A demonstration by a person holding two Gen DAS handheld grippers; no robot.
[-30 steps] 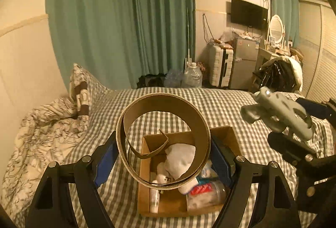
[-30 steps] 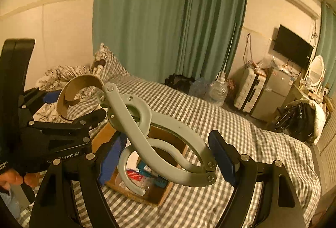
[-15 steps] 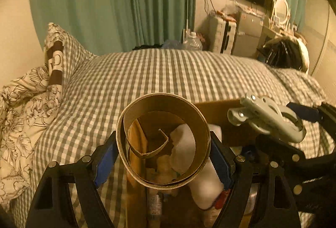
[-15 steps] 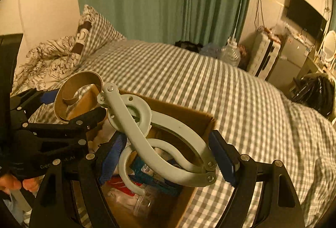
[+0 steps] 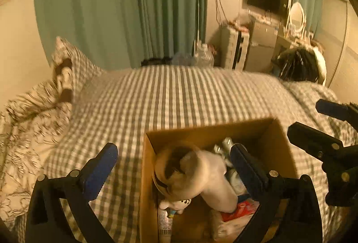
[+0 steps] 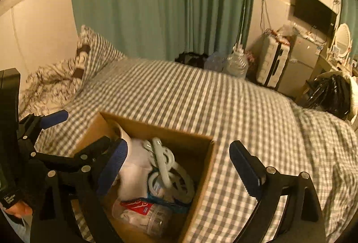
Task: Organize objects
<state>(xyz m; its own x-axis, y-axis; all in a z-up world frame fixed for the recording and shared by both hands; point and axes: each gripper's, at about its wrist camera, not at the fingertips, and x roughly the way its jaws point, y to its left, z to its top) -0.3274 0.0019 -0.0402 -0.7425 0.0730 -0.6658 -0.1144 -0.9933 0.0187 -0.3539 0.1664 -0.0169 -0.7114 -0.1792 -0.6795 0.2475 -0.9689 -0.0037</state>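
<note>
An open cardboard box [image 5: 280, 142] [image 6: 202, 167] sits on the checked bed. My left gripper [image 5: 173, 161] is open and empty above the box's left side. The brown cardboard tape ring [image 5: 173, 172], blurred, lies inside the box against white cloth [image 5: 214, 178]. My right gripper [image 6: 179, 161] is open and empty over the box's right part. The pale grey plastic hanger clip [image 6: 164, 167] lies inside the box on the other items. The right gripper's fingers [image 5: 313, 142] show at the right edge of the left wrist view.
The box also holds a clear bottle with a red label [image 6: 143, 211] and white cloth [image 6: 136, 167]. A patterned quilt and pillow [image 5: 60, 77] lie at the left. Green curtains, a suitcase [image 6: 273, 64] and water jugs [image 6: 235, 64] stand beyond the bed.
Both grippers opened. The tape ring dropped from the left gripper into the box, and the hanger clip dropped from the right gripper into the box.
</note>
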